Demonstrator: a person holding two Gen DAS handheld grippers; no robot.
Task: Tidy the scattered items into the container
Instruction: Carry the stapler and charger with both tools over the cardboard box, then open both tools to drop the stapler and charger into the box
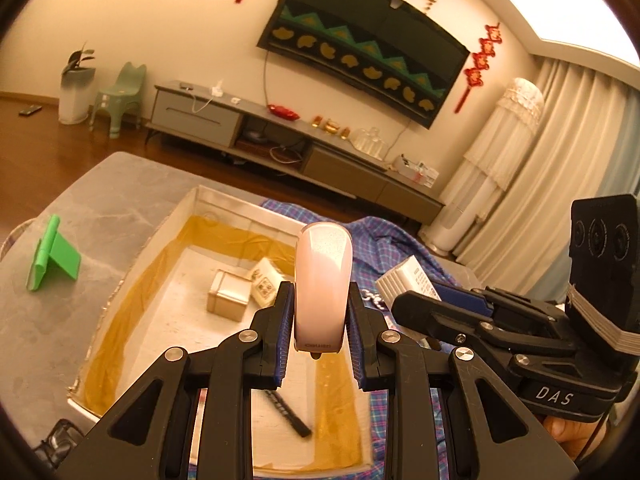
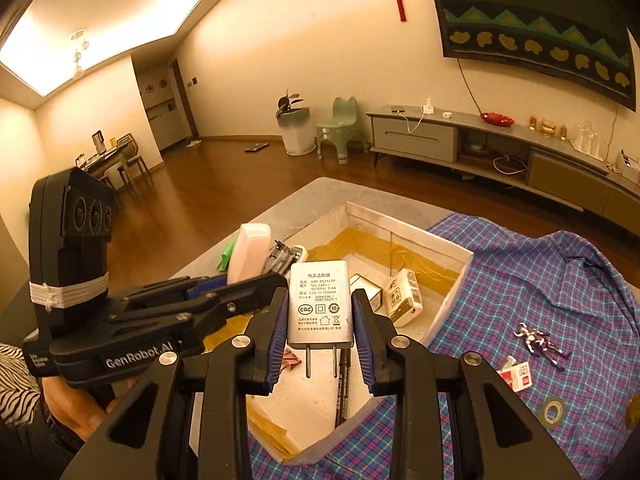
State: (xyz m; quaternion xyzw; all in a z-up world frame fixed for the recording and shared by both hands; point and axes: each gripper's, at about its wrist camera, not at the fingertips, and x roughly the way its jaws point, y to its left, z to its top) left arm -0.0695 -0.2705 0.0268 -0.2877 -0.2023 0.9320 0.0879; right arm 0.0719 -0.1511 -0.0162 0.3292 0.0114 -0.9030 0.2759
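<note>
My left gripper (image 1: 320, 320) is shut on a pale pink rounded device (image 1: 323, 284) and holds it upright above the open white box (image 1: 168, 232). My right gripper (image 2: 320, 320) is shut on a white power adapter (image 2: 320, 304), prongs toward me, also above the box (image 2: 448, 304). Inside the box lie a small cream box (image 1: 226, 296), a white carton (image 1: 264, 284) and a black pen (image 1: 286, 412). On the plaid shirt (image 2: 540, 280) lie a small figurine (image 2: 540, 346), a red-and-white card (image 2: 516, 376) and a tape roll (image 2: 552, 412).
The box stands on a grey table (image 1: 60, 280) with a green phone stand (image 1: 50, 254) at the left. A dark object (image 1: 56, 440) sits at the table's near left corner. A TV cabinet (image 1: 280, 148) stands against the far wall.
</note>
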